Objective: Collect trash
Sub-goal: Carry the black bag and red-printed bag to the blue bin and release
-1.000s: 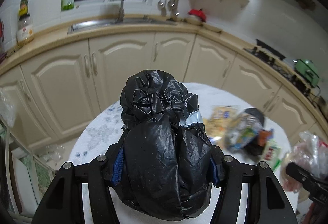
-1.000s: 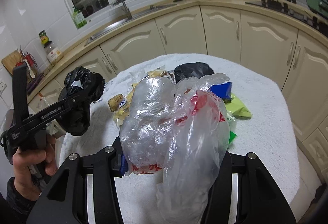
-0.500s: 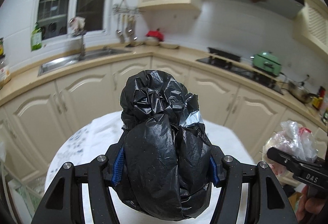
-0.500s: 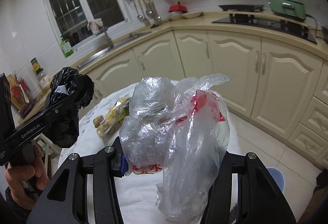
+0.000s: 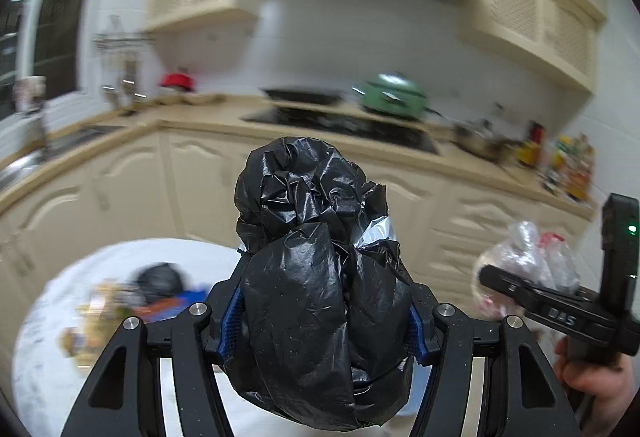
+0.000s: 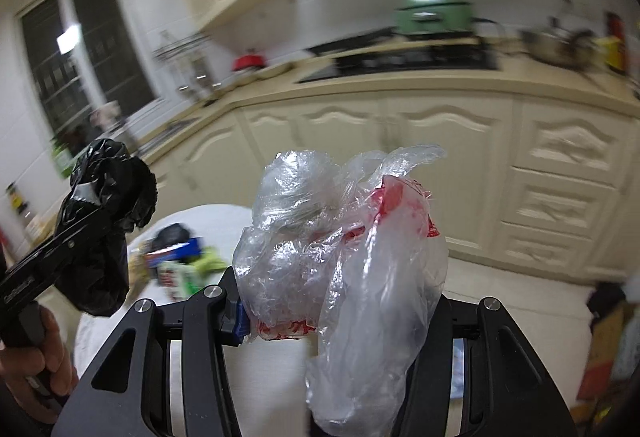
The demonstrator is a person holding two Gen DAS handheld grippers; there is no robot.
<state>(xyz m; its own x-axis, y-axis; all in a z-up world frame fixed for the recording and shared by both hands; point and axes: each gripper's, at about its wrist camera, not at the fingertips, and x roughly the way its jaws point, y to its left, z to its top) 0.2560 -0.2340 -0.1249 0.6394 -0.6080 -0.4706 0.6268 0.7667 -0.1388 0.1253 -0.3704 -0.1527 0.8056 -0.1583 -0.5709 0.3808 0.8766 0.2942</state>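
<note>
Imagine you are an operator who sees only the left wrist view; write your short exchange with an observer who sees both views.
Operator: Is more trash on the table?
Observer: Yes, a blue box lies beside green wrappers.
Operator: What does the right gripper hold?
Observer: A clear plastic bag with red print, hanging below its fingers.
Operator: Anything right of it?
Observer: Cabinet drawers.

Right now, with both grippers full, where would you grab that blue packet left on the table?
Judging loosely, since motion blurs it: take the blue packet by its long flat edges from above. It seems to lie flat on the white table, crowded by the black wad and green wrapper beside it.
</note>
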